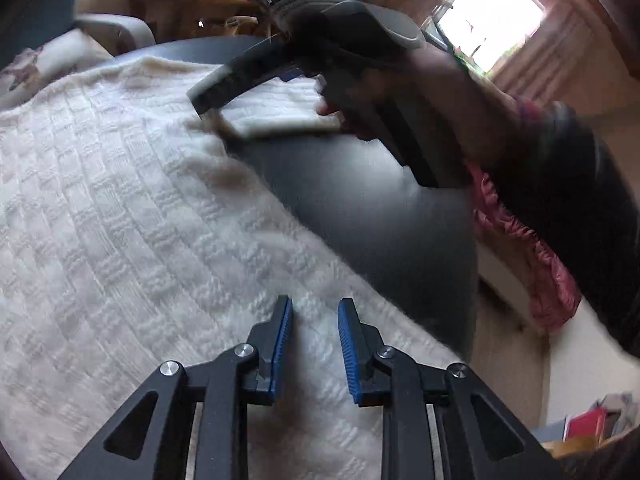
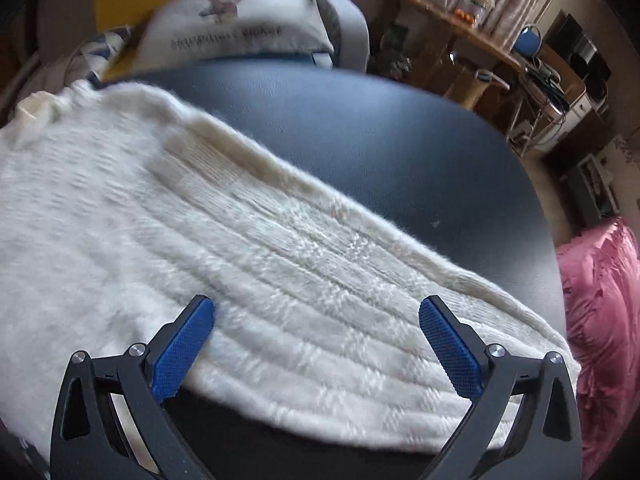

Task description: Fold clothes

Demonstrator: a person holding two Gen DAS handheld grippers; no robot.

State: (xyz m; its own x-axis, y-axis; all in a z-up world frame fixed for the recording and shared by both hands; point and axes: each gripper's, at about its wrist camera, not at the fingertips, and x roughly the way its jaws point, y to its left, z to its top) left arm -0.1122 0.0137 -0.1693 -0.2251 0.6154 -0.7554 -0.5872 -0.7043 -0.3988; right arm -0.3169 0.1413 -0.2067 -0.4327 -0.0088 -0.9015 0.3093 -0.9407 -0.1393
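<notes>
Here, sweater [image 2: 256, 264]: a cream, fuzzy knit with a blocky woven texture, spread flat on the dark round counter [image 2: 392, 152]; its far edge runs alongside the bare part of the counter.
Sleeve [image 2: 360, 248]: seemingly laid over the sweater's body, its ribbed cuff [image 1: 280, 110] at the sweater's outer edge; I judge this a fold in progress.
Left gripper [image 1: 315, 340]: poised low over the sweater's near part, blue fingers [image 1: 282, 344] narrowly apart with only knit showing below them, pinching nothing; likely placed to steady or take the cloth.
Right gripper [image 2: 316, 344]: above the sweater's near hem, fingers [image 2: 184, 352] spread wide and empty; probably lining up a fresh grasp.
Hand [image 1: 400, 100]: blurred beyond the sweater, carrying the right gripper.
Pillow [image 2: 240, 28]: beyond the sweater, off the counter.
</notes>
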